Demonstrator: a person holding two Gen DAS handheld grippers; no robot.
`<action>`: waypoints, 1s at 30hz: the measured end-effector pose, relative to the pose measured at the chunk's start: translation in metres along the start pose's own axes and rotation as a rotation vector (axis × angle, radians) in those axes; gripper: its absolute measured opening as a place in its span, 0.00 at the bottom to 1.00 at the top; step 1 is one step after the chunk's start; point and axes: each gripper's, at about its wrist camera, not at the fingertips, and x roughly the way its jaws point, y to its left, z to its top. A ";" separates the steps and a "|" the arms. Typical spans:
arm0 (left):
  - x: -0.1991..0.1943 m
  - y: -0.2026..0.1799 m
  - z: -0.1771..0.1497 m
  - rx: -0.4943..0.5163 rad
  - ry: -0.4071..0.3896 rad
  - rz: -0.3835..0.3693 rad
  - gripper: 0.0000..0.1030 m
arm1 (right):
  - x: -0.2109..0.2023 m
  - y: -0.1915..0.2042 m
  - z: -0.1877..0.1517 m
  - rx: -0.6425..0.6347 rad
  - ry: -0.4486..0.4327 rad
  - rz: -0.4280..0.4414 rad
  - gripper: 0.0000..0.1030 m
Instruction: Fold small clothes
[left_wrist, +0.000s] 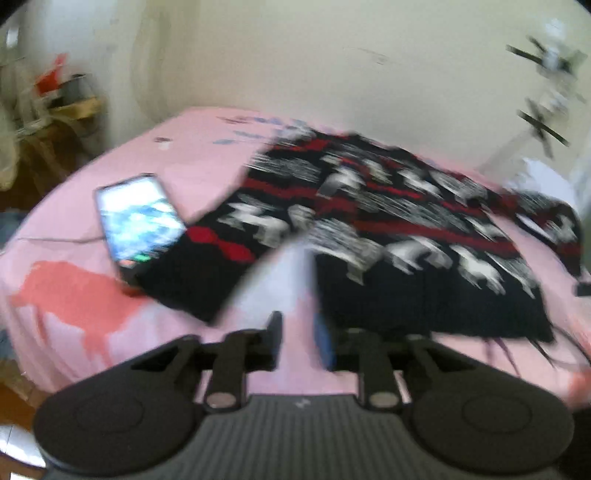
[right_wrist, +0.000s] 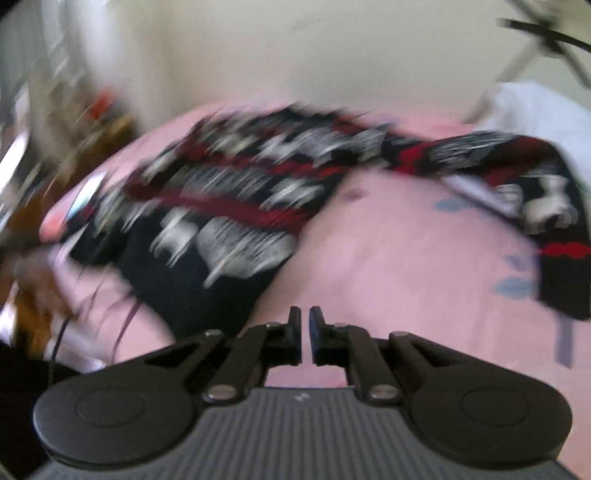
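Observation:
A black knitted sweater (left_wrist: 388, 221) with red stripes and white animal figures lies spread on a pink bedsheet (left_wrist: 192, 162). Both views are blurred by motion. My left gripper (left_wrist: 297, 332) hovers near the sweater's front hem, between body and left sleeve, its fingers a small gap apart and empty. In the right wrist view the sweater (right_wrist: 229, 206) lies to the left and its sleeve (right_wrist: 546, 206) reaches to the right. My right gripper (right_wrist: 305, 325) is over bare sheet, jaws nearly together, holding nothing.
A phone (left_wrist: 138, 218) with a lit screen lies on the bed left of the sweater, touching the sleeve. A dark cable (right_wrist: 59, 332) runs off the bed's left edge. Cluttered furniture (left_wrist: 55, 107) stands at the left. A wall is behind the bed.

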 end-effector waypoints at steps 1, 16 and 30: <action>0.001 0.008 0.005 -0.042 -0.002 0.009 0.23 | 0.001 -0.006 0.006 0.042 -0.027 -0.008 0.03; 0.026 0.075 0.016 -0.350 0.028 0.072 0.41 | 0.105 0.070 0.063 -0.094 -0.101 0.232 0.70; -0.055 0.096 0.117 -0.242 -0.260 0.244 0.07 | 0.170 0.066 0.057 -0.021 -0.157 0.250 0.70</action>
